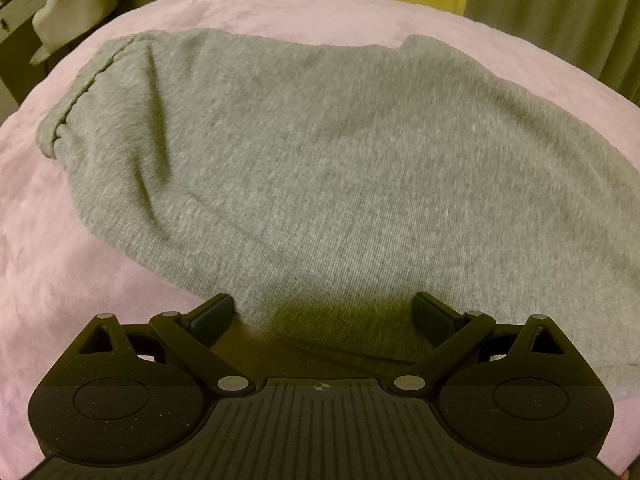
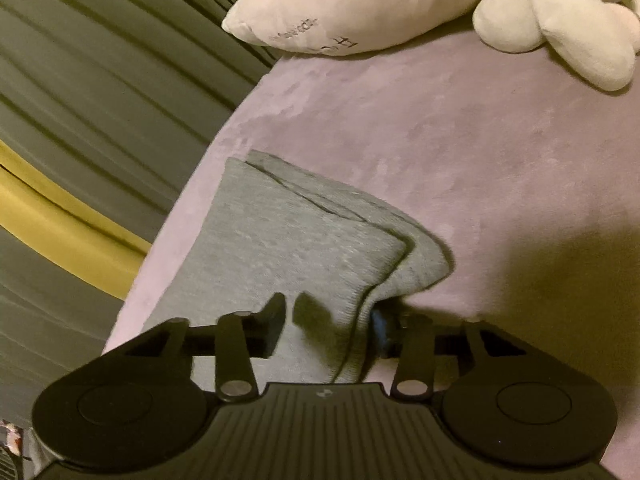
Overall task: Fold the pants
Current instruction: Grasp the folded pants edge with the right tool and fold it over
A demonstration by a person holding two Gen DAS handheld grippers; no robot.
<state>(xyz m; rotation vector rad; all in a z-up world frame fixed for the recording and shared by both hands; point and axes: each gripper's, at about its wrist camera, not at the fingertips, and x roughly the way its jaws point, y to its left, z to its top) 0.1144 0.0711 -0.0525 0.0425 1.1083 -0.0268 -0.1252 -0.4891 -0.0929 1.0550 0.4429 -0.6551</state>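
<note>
**Ana:** Pants lie flat on the pink bedspread, grey knit. In the left wrist view the elastic waistband is toward the bed's far left edge, and the cloth runs from there across to the right, so the long axis goes side to side in front of that camera.

**Ben:** And the left gripper?

**Ana:** Jaws spread wide, nothing between the pads. It hangs over the near edge of the fabric, pointing steeply down at it, with a fold of cloth passing just under the fingers.

**Ben:** The right one?

**Ana:** The right gripper is at the leg end. A ridge of stacked grey layers rises up between its fingers, about half open. The blue-tipped finger on the right sits tight against the bunched edge; the left finger seems to have a sliver of space beside it. I can't say the pads are pressing yet.

**Ben:** So which hand matters next?

**Ana:** The right, I'd judge. The cloth is already inside its jaws, stretching away from the fingers toward the far edge of the bed, where a white pillow and a plush toy rest well clear. If it pinches all the layers, it could carry the leg end toward the waistband.
</note>
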